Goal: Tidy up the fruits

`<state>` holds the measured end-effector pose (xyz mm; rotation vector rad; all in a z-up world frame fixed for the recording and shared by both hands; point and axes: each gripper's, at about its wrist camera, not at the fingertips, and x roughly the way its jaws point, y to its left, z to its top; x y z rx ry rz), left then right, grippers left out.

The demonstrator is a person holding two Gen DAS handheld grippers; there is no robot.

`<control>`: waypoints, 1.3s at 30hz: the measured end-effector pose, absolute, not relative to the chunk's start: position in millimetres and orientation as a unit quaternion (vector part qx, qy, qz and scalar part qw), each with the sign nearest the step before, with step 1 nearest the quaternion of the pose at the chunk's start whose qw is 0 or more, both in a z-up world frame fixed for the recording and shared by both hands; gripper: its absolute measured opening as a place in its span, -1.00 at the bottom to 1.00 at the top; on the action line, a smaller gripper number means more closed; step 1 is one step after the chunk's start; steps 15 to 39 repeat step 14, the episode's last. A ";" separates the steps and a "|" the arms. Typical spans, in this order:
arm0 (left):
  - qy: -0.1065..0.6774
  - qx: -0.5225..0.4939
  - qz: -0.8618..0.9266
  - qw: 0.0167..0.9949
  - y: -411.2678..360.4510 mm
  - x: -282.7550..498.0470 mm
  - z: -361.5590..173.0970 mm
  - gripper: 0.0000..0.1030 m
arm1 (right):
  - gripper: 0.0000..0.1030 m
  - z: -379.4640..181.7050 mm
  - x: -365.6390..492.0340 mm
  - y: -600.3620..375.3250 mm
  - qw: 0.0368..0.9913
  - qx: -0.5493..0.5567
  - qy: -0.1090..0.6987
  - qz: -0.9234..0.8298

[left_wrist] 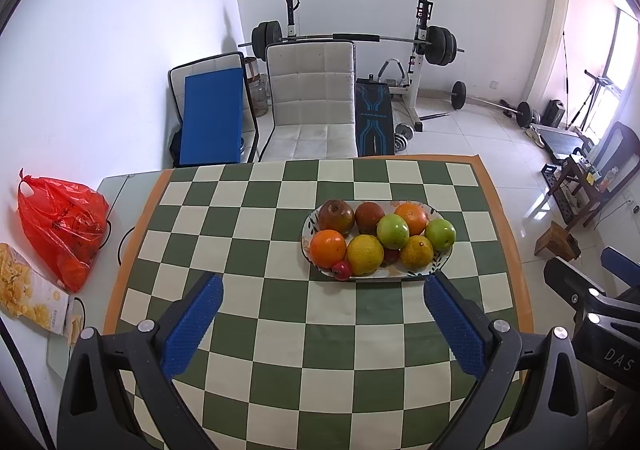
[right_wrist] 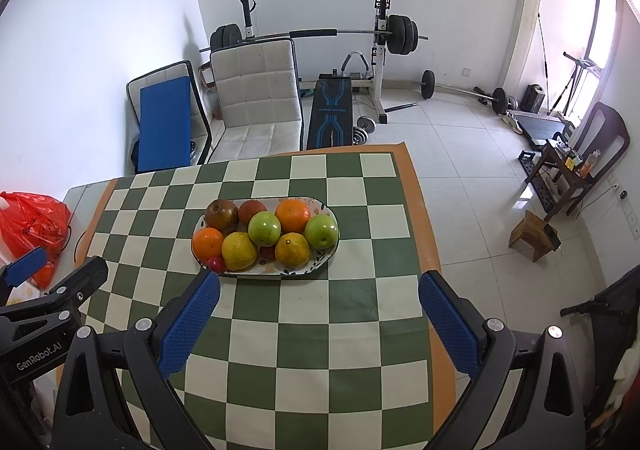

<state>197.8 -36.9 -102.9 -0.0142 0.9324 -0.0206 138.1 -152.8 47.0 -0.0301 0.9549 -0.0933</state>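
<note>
An oval patterned plate (left_wrist: 420, 275) (right_wrist: 320, 206) sits on the green-and-white checked tablecloth, heaped with fruit: two oranges (left_wrist: 328, 248) (right_wrist: 292, 215), two green apples (left_wrist: 393, 231) (right_wrist: 264, 228), two yellow citrus (left_wrist: 365, 254) (right_wrist: 239, 251), two dark red apples (left_wrist: 336, 215) (right_wrist: 221, 214) and a small red fruit (left_wrist: 342, 270) (right_wrist: 215, 263). My left gripper (left_wrist: 323, 300) hovers open just short of the plate's near rim, nothing between its blue pads. My right gripper (right_wrist: 319, 298) is likewise open and empty, with the plate ahead and slightly left.
A red plastic bag (left_wrist: 60, 226) (right_wrist: 34, 226) and a snack packet (left_wrist: 28, 294) lie on the bare tabletop at the left. A white chair (left_wrist: 312, 102) stands behind the table's far edge, gym equipment beyond. The left gripper's body (right_wrist: 44, 302) shows at the right view's left.
</note>
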 end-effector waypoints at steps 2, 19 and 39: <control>0.450 -0.008 -0.010 0.893 -37.8 198.6 -103.0 1.00 | 0.97 47.2 138.1 -152.5 0.887 -0.015 0.459 -0.046; 0.447 -0.008 -0.014 0.894 -39.5 198.3 -100.4 1.00 | 0.97 53.3 138.1 -150.0 0.887 -0.014 0.458 -0.045; 0.447 -0.008 -0.014 0.894 -39.5 198.3 -100.4 1.00 | 0.97 53.3 138.1 -150.0 0.887 -0.014 0.458 -0.045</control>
